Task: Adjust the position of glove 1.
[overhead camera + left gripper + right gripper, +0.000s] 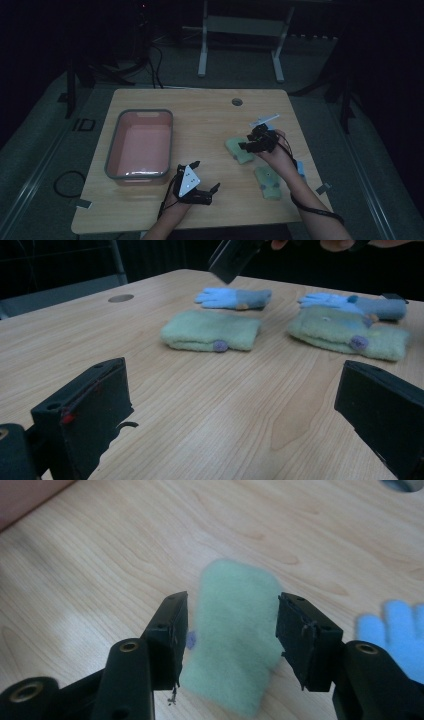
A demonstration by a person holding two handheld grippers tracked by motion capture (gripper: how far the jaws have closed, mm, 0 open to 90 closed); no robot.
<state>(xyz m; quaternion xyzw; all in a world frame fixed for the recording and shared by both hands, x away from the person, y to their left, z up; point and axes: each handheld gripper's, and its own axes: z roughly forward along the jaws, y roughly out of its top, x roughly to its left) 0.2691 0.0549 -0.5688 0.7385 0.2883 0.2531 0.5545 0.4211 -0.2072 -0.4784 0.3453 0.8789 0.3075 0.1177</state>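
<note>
Now, right gripper (pixel 230 630) astride green mitten (pixel 235 635)

black hand-held gripper (pixel 206 180) with grey three-cornered plate (white dots), trailing black cable, bare forearms

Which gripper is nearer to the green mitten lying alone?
Right. The right gripper straddles the green mitten, not yet gripping. The left gripper rests farther away, toward the tray.
</note>
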